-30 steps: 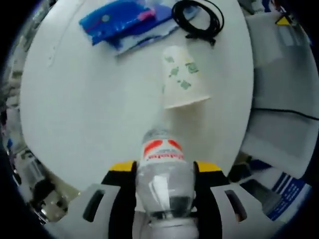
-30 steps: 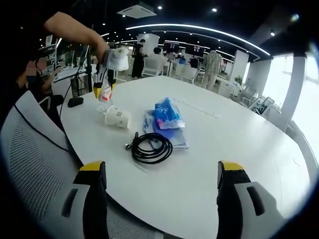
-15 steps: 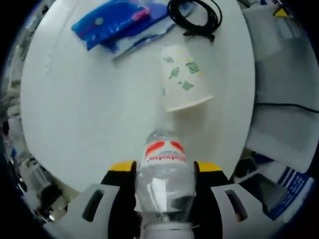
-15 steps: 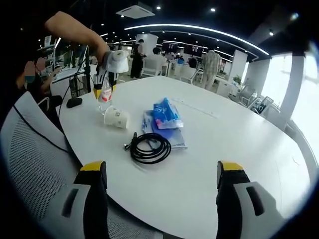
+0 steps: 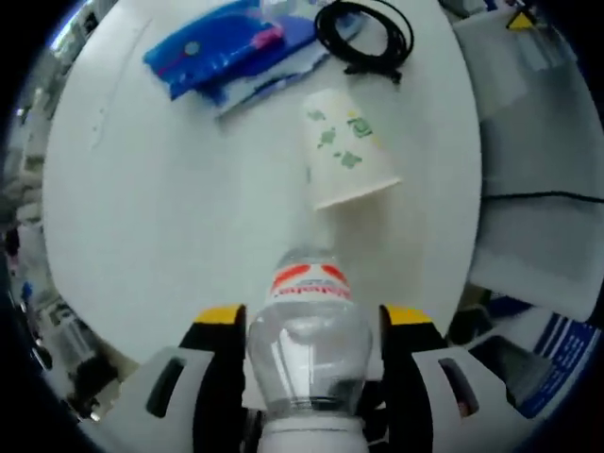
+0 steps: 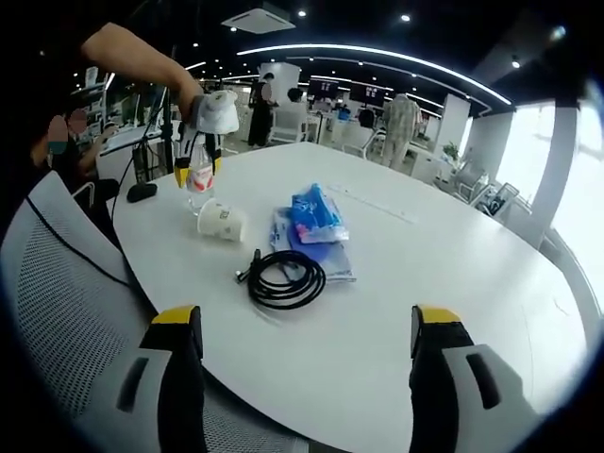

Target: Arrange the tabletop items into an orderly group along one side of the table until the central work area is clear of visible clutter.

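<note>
A clear water bottle [image 5: 307, 330] with a red and white label stands upright near the round white table's [image 5: 170, 208] edge, between the jaws of my left gripper [image 5: 313, 316]. The jaws stand slightly off its sides, so the gripper is open. Just beyond lies a paper cup [image 5: 344, 146] on its side, then a coiled black cable [image 5: 368, 33] and blue packets [image 5: 212, 47]. In the right gripper view the bottle [image 6: 197, 176], cup [image 6: 223, 222], cable [image 6: 283, 278] and packets [image 6: 316, 217] sit at the table's left part. My right gripper [image 6: 304, 321] is open and holds nothing, near the table's front edge.
A grey mesh chair [image 6: 66, 283] stands against the table's left edge, with a black cord over it. The person's arm reaches over the bottle. The table's [image 6: 425, 283] right half is bare. People and desks stand far behind.
The left gripper's jaws have spread a little wider around the bottle. The right gripper has stayed where it was.
</note>
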Demonstrator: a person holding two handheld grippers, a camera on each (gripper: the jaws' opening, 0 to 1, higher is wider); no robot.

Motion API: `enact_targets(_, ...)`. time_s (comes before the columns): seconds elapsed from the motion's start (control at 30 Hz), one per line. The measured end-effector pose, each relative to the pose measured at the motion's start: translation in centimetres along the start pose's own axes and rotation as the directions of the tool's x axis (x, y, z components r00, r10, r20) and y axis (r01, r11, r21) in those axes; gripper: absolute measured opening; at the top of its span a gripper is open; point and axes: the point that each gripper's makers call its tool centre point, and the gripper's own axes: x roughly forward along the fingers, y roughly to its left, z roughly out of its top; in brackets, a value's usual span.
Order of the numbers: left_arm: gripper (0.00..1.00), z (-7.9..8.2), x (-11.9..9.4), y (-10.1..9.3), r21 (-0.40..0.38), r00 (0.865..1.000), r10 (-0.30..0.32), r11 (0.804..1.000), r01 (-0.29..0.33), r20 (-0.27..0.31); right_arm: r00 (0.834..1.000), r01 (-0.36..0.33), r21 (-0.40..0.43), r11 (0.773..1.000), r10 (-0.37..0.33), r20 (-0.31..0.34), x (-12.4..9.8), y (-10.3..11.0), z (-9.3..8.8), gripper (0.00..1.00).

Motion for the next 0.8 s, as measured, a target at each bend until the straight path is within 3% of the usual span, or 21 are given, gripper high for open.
enact_targets(0.13, 0.64, 0.0, -0.5, 0.4, -0.035, 0.999, 0.019, 0.999, -0.018, 0.042, 1.0, -0.003, -0.005, 1.0, 0.003, -0.002, 0.0, 0.1, 0.0, 0.91)
enact_targets(0.27, 0.7, 0.4, -1.0, 0.4, -0.117, 0.992, 0.029, 0.993, -0.014, 0.127, 1.0, -0.004, -0.007, 1.0, 0.004, -0.005, 0.0, 0.1, -0.1, 0.91)
enact_targets(0.43, 0.76, 1.3, -2.3, -0.2, -0.283, 0.967, 0.043, 0.959, 0.031, 0.252, 1.0, -0.011, -0.012, 1.0, 0.011, -0.008, 0.0, 0.3, -0.1, 0.91)
enact_targets(0.53, 0.83, 1.3, -2.8, -0.4, -0.336, 0.958, 0.068, 0.941, 0.031, 0.278, 1.0, -0.015, -0.017, 1.0, 0.015, -0.011, 0.0, 0.4, -0.2, 0.91)
enact_targets(0.63, 0.85, 0.9, -2.9, -0.8, -0.37, 0.953, 0.075, 0.928, 0.041, 0.293, 1.0, -0.016, -0.019, 1.0, 0.016, -0.011, 0.0, 0.4, -0.2, 0.91)
enact_targets(0.8, 0.89, 0.9, -2.9, -0.9, -0.45, 0.927, 0.111, 0.89, 0.068, 0.359, 1.0, -0.018, -0.022, 1.0, 0.018, -0.014, -0.1, 0.4, -0.3, 0.9)
